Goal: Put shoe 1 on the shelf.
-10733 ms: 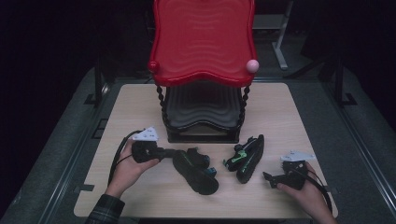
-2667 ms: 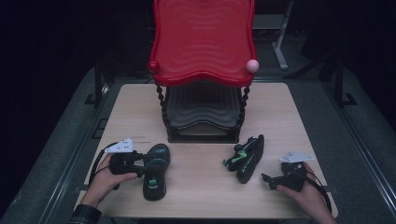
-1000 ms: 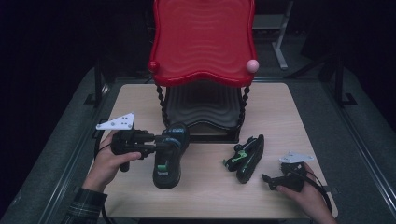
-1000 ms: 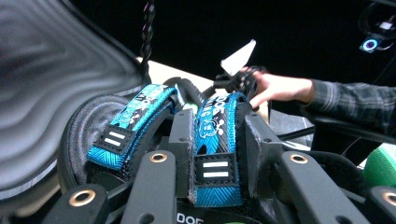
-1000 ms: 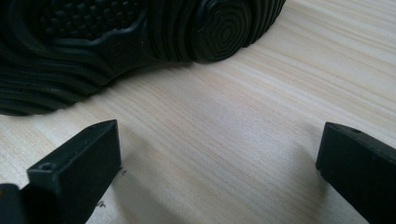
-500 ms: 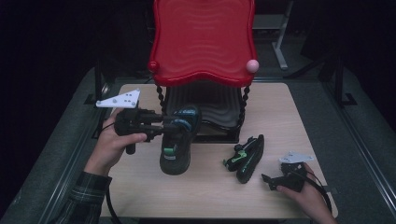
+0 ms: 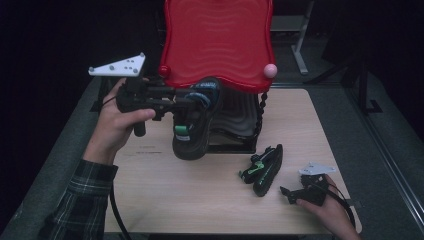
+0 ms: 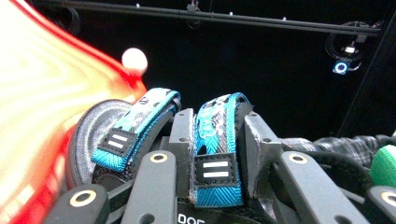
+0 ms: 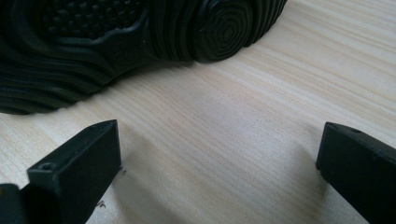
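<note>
A black sandal (image 7: 191, 136) with blue straps hangs in the air, toe down, just under the front left edge of the red top shelf (image 7: 217, 40). My left gripper (image 7: 192, 107) is shut on it. In the left gripper view the jaws pinch one blue strap (image 8: 217, 121), with the left gripper (image 8: 217, 137) closed around it and the red top shelf (image 8: 37, 116) close at left. The second sandal (image 7: 265, 167) lies on its side on the table. My right gripper (image 7: 288, 192) rests open beside it, its jaws (image 9: 219, 163) wide apart facing the sole (image 9: 116, 37).
The shelf rack has a dark lower tier (image 7: 235, 120) behind the held sandal and beaded posts with a pink ball (image 7: 270, 69) at the corner. The wooden table (image 7: 200, 195) has bare space at the front centre and left.
My left hand has lifted the sandal off the table and carried it up and back toward the red shelf. The right gripper and the second sandal have stayed put.
</note>
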The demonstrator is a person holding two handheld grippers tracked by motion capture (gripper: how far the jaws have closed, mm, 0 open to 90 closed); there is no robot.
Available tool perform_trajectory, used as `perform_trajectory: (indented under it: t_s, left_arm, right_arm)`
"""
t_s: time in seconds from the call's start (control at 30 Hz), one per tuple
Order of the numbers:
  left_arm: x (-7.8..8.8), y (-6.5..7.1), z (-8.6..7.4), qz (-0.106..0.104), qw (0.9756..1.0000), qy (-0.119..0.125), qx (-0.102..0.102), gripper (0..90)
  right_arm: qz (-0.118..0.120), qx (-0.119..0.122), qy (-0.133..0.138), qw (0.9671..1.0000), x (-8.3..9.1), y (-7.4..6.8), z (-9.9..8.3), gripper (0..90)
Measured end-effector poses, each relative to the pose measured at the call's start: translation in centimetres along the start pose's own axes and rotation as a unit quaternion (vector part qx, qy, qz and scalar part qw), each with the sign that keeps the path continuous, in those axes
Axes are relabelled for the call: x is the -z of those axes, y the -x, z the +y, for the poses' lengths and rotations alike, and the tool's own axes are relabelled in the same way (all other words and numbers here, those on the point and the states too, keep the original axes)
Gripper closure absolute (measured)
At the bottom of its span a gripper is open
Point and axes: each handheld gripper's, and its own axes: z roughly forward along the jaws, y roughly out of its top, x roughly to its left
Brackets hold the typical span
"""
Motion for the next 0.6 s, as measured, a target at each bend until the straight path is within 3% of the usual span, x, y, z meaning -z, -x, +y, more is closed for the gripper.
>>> perform_trajectory:
  t_s: [0.07,0.17,0.6]
  left_arm:
    - [0.0,-0.6,1.4,0.006,1.0,-0.001,-0.007,68.4]
    - [0.0,-1.2,2.3,0.01,0.9999,-0.001,-0.011,68.4]
    - [-1.4,-6.4,7.5,0.054,0.9982,0.005,-0.027,68.4]
  right_arm:
    - [0.0,0.0,0.0,1.0,0.0,0.0,0.0,0.0]
    - [0.0,0.0,-0.001,1.0,0.0,0.0,0.0,0.0]
    - [0.001,0.0,-0.001,1.0,0.0,0.0,0.0,0.0]
